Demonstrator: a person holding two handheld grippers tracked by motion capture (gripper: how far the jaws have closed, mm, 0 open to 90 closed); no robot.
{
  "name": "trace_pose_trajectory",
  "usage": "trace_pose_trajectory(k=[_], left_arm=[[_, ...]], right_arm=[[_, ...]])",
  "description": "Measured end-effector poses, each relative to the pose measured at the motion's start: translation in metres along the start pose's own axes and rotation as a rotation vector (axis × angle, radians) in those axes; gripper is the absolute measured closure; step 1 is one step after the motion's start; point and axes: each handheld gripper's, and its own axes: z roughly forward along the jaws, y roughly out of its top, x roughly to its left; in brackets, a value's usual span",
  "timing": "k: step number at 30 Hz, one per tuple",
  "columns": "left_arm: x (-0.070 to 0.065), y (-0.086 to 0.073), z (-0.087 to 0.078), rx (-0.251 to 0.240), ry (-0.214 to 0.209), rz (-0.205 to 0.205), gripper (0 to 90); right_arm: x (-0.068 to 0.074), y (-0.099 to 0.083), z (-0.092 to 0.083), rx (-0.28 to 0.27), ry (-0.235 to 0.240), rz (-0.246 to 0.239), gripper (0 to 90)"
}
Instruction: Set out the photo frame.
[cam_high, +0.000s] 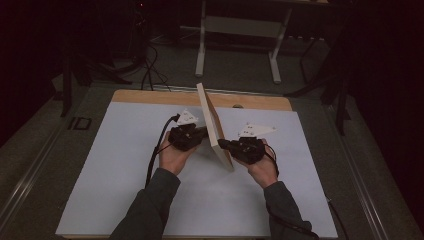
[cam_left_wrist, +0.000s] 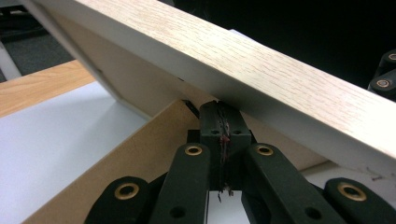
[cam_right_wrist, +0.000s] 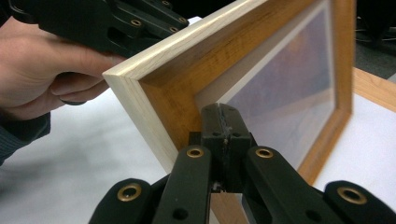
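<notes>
A light wooden picture frame (cam_high: 214, 125), pale-edged with a brown backing board, stood tilted on edge on the white tabletop (cam_high: 125, 165) between the two. The left hand-held gripper (cam_high: 202, 133) pressed its back, jaws closed; the right hand-held gripper (cam_high: 223, 144) touched its glazed front, jaws closed, gripping nothing.

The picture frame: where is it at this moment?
In the high view the wooden picture frame stands on edge, tilted, at the middle of the white table mat, between the left gripper and the right gripper, both shut.

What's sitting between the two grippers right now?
The wooden picture frame, standing tilted on edge between the left gripper and right gripper, as the high view shows.
</notes>
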Motion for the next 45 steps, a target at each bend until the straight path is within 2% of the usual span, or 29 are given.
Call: trace_pose_trajectory(k=[14, 25, 30, 34, 38, 40, 45], left_arm=[[0.005, -0.002, -0.001, -0.003, -0.032, -0.025, 90.0], [0.012, -0.004, -0.003, 0.006, -0.056, -0.038, 90.0], [0.016, -0.005, -0.003, 0.003, -0.08, -0.042, 90.0], [0.017, -0.005, -0.003, 0.004, -0.086, -0.046, 90.0], [0.016, -0.005, -0.004, -0.001, -0.067, -0.046, 90.0], [0.016, -0.005, -0.005, -0.004, -0.045, -0.055, 85.9], [0.021, -0.004, -0.013, -0.022, -0.032, -0.085, 79.3]], right_arm=[[0.007, 0.003, 0.006, 0.007, 0.016, -0.014, 89.9], [0.014, 0.008, 0.017, 0.009, 0.033, -0.027, 89.9], [0.014, 0.008, 0.021, 0.007, 0.022, -0.001, 89.9], [0.015, 0.008, 0.023, 0.003, 0.021, 0.0, 89.8], [0.017, 0.007, 0.023, -0.001, 0.005, -0.02, 89.8], [0.018, 0.007, 0.022, 0.003, -0.001, -0.029, 89.8], [0.016, 0.004, 0.022, 0.019, -0.013, -0.036, 89.8]])
